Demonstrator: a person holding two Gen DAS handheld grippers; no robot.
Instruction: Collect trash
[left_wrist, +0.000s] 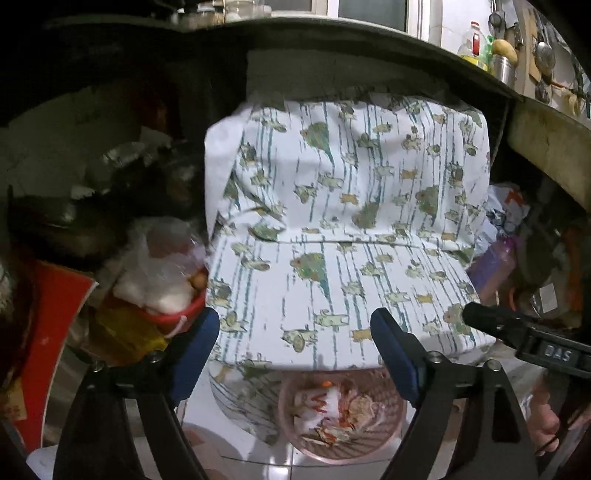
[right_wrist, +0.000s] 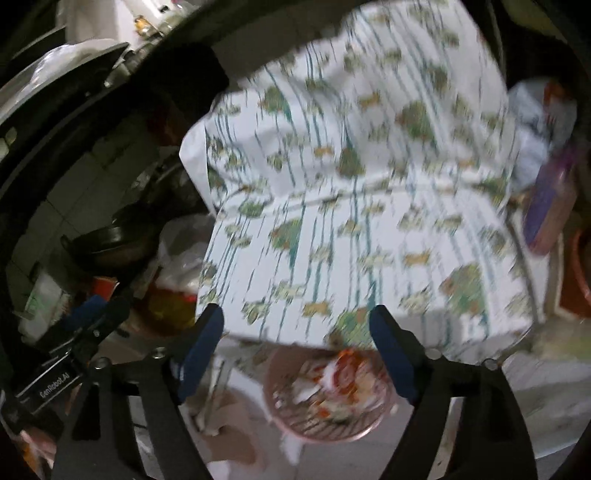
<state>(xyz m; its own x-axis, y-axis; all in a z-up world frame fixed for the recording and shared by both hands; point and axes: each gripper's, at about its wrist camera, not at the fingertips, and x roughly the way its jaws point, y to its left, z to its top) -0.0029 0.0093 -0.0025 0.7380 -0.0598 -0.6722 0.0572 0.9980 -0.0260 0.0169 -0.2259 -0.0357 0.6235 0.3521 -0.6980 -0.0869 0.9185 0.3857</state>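
Two grippers over patterned cloth, pink basket below.

Left gripper (left_wrist: 295, 354) spread wide, nothing between its blue pads; right gripper (right_wrist: 297, 354) likewise spread and unloaded. Trash (left_wrist: 332, 410) heaped inside pink basket (left_wrist: 391, 439) on floor, partly tucked beneath hanging edge of printed cloth (left_wrist: 351, 206). Right view blurred.

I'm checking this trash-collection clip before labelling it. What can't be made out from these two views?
- Pink trash basket: its far rim is hidden under the patterned cloth in both wrist views.
- Trash pieces in the basket: motion blur in the right wrist view leaves them unidentifiable.
- What the cloth covers: fully hidden.
- Right gripper and left gripper: both open and empty.
- Shelf clutter at left: too dark to identify.
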